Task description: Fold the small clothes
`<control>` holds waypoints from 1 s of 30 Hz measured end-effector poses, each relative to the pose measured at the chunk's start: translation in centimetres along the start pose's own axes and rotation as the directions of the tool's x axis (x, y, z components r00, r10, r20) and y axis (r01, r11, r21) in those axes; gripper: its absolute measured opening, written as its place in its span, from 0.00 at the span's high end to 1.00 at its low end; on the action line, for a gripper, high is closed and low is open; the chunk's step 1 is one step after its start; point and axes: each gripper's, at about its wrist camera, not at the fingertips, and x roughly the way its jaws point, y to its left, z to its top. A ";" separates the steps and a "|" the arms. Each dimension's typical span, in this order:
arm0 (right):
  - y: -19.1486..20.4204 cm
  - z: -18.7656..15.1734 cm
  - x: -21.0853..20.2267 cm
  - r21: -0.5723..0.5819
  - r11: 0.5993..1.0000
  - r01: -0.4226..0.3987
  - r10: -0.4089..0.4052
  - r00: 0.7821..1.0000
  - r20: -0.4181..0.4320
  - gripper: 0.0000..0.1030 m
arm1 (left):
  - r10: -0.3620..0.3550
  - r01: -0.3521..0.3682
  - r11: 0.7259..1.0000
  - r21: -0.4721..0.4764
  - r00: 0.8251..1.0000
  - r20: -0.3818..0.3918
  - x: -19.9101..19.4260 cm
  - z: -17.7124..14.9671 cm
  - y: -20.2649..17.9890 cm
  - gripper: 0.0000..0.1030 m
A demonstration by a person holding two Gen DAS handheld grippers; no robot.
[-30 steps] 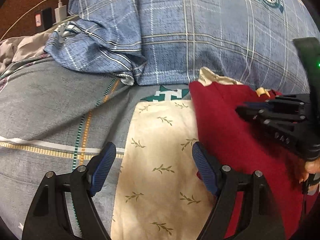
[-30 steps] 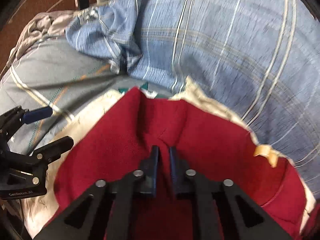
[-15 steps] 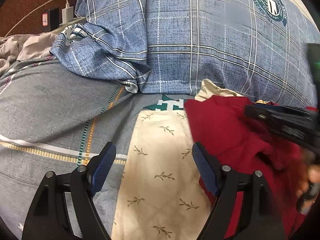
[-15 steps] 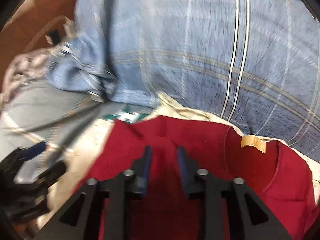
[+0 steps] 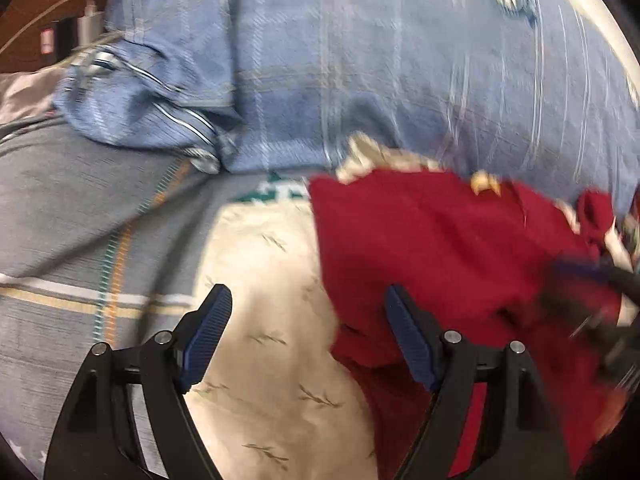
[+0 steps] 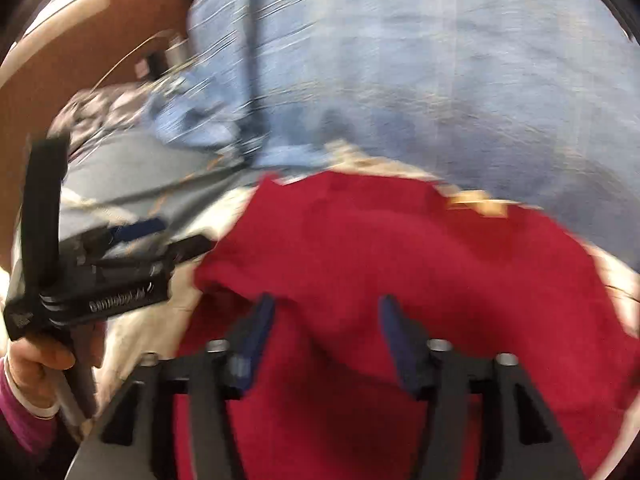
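Note:
A dark red garment (image 5: 440,260) with a tan neck label (image 5: 486,184) lies on a cream leaf-print cloth (image 5: 260,360) on the bed. My left gripper (image 5: 306,294) hangs open above the red garment's left edge, with nothing between its pads. In the right wrist view my right gripper (image 6: 326,302) is over the red garment (image 6: 400,248). Its jaws are opening; a low ridge of red cloth lies between them, and the pads stand clear of it. The left gripper (image 6: 176,236) shows at the left, held by a hand (image 6: 36,360).
A blue plaid duvet (image 5: 400,80) is bunched just behind the garment. The grey bedsheet (image 5: 60,220) spreads to the left. A white charger with its cable (image 5: 86,26) sits by the brown headboard at the far left.
The right gripper's jaws have parted from a shut grip on a red fold, and it has shifted sideways. The red cloth has dropped onto the pile. The left gripper stays open.

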 end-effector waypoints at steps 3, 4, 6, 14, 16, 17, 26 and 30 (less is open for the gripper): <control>-4.7 -0.3 -2.3 0.069 0.983 0.169 -0.172 0.985 0.035 0.36 | 0.034 -0.034 0.999 0.020 0.999 -0.027 1.2 -0.5 -0.7 0.23; -6.8 -0.4 -3.0 0.117 0.968 0.224 -0.229 0.973 0.031 0.36 | 0.032 -0.032 0.999 0.006 0.999 -0.024 1.3 -0.5 -0.7 0.23; -10.7 -0.7 -3.5 0.214 0.923 0.320 -0.328 0.945 0.003 0.35 | 0.024 -0.025 1.000 -0.010 0.999 -0.029 1.5 -0.3 -0.5 0.23; -15.6 -2.6 -0.9 0.297 0.898 0.325 -0.305 0.946 -0.112 0.91 | 0.018 -0.019 0.999 -0.027 0.999 -0.031 1.6 -0.3 -0.2 0.23; -15.8 -2.4 -2.4 0.339 0.890 0.304 -0.301 0.952 -0.064 0.94 | 0.017 -0.018 0.999 -0.028 0.999 -0.029 1.6 -0.4 -0.1 0.23; -16.0 -2.2 -3.2 0.348 0.886 0.308 -0.315 0.948 -0.038 0.95 | 0.018 -0.018 0.999 -0.029 0.999 -0.030 1.6 -0.3 -0.2 0.23; -18.3 -2.6 -2.8 0.399 0.838 0.371 -0.365 0.926 -0.094 0.81 | 0.007 -0.007 0.999 -0.031 1.000 -0.004 0.8 -0.2 0.0 0.23; -14.5 -1.3 -5.0 0.355 0.882 0.309 -0.334 0.942 0.011 0.66 | -0.027 0.029 0.998 -0.047 0.999 0.044 -0.2 0.2 -0.1 0.23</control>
